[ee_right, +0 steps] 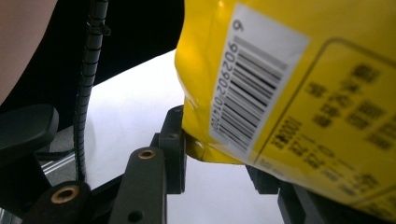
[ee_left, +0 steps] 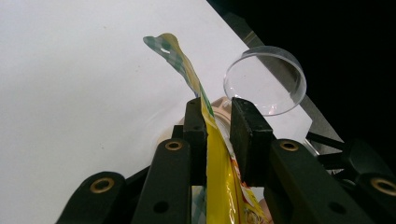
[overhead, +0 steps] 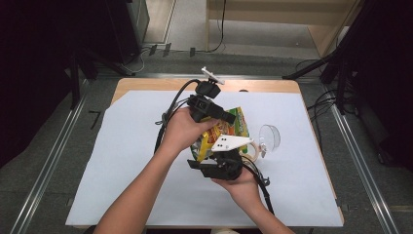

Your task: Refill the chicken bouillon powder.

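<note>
High view: both hands meet over the middle of the table (overhead: 122, 161), which is covered with a white sheet, and between them sits a yellow snack bag (overhead: 225, 132) lifted off the surface. The left hand-held gripper (overhead: 214, 117) reaches in from the left and far side, and the right hand-held gripper (overhead: 221, 163) comes up from the near side under the bag. Just right of the bag lies a clear round lid (overhead: 269, 137), and a pale ring-shaped object (overhead: 252, 152) lies between bag and lid, partly hidden.

Left gripper view shows the left hand-held gripper (ee_left: 218, 126) with its jaws pinching the thin sealed edge of the snack bag (ee_left: 224, 186), the crimped strip rising past the pads towards the far side; the clear round lid (ee_left: 266, 79) stands beyond on the right.

Right gripper view shows the right hand-held gripper (ee_right: 219, 163) clamped on the bottom corner of the snack bag (ee_right: 299, 93), barcode panel facing the camera; one pad presses the foil, while the other is mostly hidden behind the bag.

My reading is that the step in hand is tearing or pulling the bag open, with both grips already set. The next move likely calls for pulling the two grips apart while keeping both pinches firm, so that the slick foil does not slip out, and keeping the bag over the table in case the contents spill.
</note>
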The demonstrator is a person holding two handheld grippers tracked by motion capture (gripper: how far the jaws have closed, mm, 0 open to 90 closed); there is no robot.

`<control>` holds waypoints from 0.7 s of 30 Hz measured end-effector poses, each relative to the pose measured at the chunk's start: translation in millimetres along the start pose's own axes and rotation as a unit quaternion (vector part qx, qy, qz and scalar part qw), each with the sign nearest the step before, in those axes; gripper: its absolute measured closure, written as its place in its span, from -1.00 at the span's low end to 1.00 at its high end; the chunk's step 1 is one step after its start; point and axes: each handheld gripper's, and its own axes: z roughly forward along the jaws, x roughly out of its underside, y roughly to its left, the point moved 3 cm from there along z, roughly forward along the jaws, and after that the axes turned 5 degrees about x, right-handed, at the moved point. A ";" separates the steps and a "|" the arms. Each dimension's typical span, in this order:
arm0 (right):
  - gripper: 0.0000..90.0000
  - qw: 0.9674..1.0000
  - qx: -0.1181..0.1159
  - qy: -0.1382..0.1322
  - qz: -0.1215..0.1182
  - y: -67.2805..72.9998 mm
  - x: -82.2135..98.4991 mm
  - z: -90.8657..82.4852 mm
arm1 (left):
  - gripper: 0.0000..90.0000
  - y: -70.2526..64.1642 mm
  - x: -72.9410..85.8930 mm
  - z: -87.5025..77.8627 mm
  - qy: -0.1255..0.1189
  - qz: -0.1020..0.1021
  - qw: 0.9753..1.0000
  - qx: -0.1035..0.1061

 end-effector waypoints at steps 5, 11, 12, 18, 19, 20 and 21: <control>0.44 1.000 -0.003 0.002 0.001 1.3 0.3 0.8 | 0.71 1.3 1.3 -0.5 0.002 -0.003 1.000 0.000; 0.44 1.000 -0.002 0.004 0.001 0.7 0.9 1.0 | 0.71 2.6 1.2 1.1 0.002 -0.006 1.000 0.003; 0.44 1.000 -0.003 0.005 0.002 0.6 0.8 0.9 | 0.71 2.6 1.1 1.2 0.002 -0.006 1.000 0.003; 0.44 1.000 -0.006 0.008 0.005 3.1 -0.3 -0.1 | 0.70 -3.3 2.5 -0.9 0.000 0.001 1.000 -0.004; 0.44 1.000 -0.006 0.007 0.005 3.2 -0.3 0.0 | 0.70 -3.6 2.7 -0.9 0.001 0.000 1.000 -0.004; 0.44 1.000 -0.007 0.008 0.006 3.3 -0.2 0.0 | 0.70 -2.9 2.8 -0.9 0.004 0.000 1.000 -0.004; 0.44 1.000 -0.008 0.008 0.006 3.4 -0.2 0.0 | 0.70 -2.3 2.8 -0.6 0.005 -0.003 1.000 -0.002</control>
